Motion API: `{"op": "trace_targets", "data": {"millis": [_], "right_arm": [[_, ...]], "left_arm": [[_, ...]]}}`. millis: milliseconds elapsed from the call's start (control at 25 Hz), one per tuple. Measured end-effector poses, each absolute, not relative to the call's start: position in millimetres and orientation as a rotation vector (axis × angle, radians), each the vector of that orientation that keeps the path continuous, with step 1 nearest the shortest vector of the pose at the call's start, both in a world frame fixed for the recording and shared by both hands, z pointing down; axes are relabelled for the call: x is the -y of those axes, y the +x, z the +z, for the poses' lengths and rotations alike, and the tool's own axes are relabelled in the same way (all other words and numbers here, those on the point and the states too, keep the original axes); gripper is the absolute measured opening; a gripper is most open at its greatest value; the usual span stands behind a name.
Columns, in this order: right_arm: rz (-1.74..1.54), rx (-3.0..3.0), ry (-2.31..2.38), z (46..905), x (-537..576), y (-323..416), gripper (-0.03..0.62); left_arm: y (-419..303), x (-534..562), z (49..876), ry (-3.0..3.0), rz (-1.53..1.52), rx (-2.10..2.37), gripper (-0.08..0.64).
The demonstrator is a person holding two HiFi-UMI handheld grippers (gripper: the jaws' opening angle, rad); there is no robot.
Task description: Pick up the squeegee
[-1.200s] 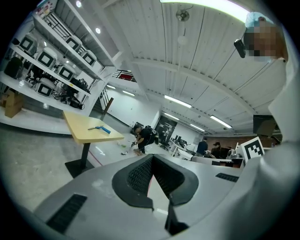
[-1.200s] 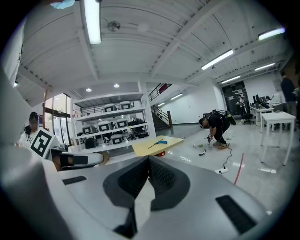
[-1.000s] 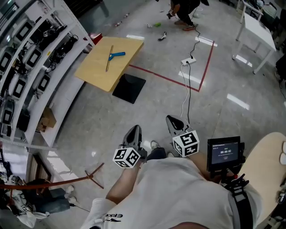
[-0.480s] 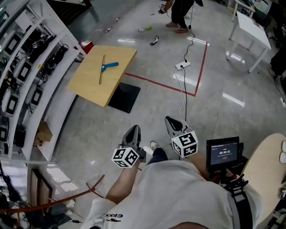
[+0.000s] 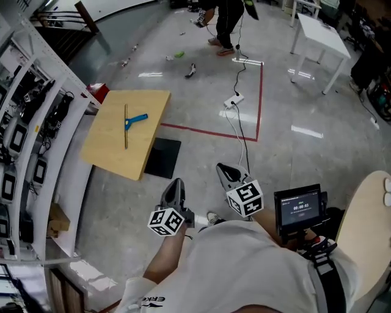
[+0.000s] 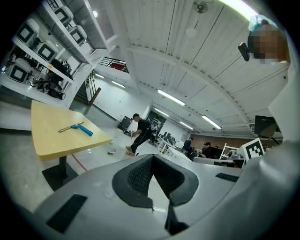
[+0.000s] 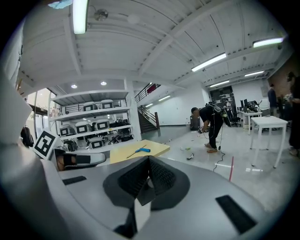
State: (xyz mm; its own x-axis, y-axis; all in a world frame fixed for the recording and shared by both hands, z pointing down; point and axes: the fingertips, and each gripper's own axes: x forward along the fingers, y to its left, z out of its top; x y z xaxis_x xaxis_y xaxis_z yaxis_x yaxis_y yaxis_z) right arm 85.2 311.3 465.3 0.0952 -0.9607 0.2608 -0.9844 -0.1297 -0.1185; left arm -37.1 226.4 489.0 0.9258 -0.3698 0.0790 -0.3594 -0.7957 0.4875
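The squeegee [image 5: 130,123], with a blue handle and a long thin blade, lies flat on a yellow wooden table [image 5: 113,156] at the upper left of the head view. It also shows far off in the left gripper view as the squeegee [image 6: 76,128] and in the right gripper view as the squeegee [image 7: 139,151]. My left gripper [image 5: 176,185] and right gripper [image 5: 222,169] are held side by side in front of the person's body, well short of the table. Both have their jaws together with nothing between them, as seen at the left gripper [image 6: 152,158] and the right gripper [image 7: 149,160].
White shelving [image 5: 27,131] with monitors runs along the left beside the table. A black base plate [image 5: 163,158] lies under the table. A red tape line [image 5: 258,98], a power strip with cable [image 5: 231,101], a white table [image 5: 321,33] and a bending person [image 5: 225,18] are further off.
The table and squeegee have slid lower and further left in the head view, and the floor markings have shifted likewise. Both grippers keep their place before the body, still shut.
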Motion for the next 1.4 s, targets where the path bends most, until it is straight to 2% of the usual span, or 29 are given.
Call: {"op": "trace_targets", "data": {"millis": [640,880,1240,1400], "right_arm": [[0.506,1.93,2.308,482,-249,113,0.003],[0.536,1.985,2.262,490,-176,153,0.003],[0.519,2.077,2.207,480,-163,134,0.003],[0.527,2.135,2.154,477,-113,176,0.003]], "left_arm": [[-4,-165,501,2.569,-0.003,0.423,0.005],[28,-100,504,2.56,-0.008,0.496,0.005],[6,-98,491,2.584,-0.028,0.56,0.005],[43,-55,484,2.593,-0.031,0.637,0.005]]}}
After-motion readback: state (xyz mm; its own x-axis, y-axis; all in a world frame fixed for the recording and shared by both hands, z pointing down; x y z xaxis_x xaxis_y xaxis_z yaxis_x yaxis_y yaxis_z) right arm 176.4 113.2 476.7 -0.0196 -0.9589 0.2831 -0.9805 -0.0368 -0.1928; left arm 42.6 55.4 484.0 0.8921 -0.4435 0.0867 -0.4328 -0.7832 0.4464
